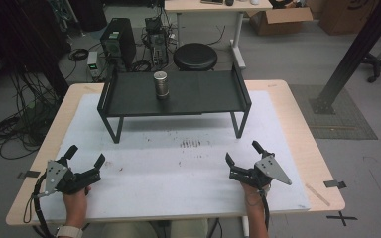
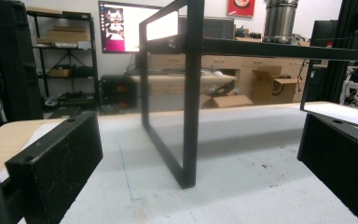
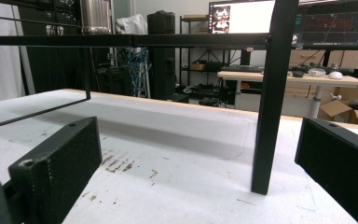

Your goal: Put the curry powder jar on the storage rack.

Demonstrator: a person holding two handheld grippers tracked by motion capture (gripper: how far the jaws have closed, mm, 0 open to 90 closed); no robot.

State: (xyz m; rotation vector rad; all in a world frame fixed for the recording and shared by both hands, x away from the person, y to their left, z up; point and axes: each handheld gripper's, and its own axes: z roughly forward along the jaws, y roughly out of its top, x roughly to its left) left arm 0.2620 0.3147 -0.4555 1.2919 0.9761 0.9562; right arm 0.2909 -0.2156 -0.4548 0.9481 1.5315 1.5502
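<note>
Can [image 1: 160, 84]: upright on the black shelf [image 1: 203, 96], left of its centre.
Left gripper [image 1: 85, 157]: fingers wide, empty; judged slightly nearer.
Right gripper [image 1: 243, 152]: fingers wide, empty.
Direction: can lies ahead and above, well apart.

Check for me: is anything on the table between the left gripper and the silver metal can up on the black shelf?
Nothing visible lies between them. The left gripper rests open on the white mat, and the silver metal can stands on the raised black metal shelf. Its front edge must be cleared from above.

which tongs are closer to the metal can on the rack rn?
Left, slightly. The metal can stands left of centre on the rack. Left tongs rest near-left of it; right tongs sit farther off, near-right. Both open.
</note>
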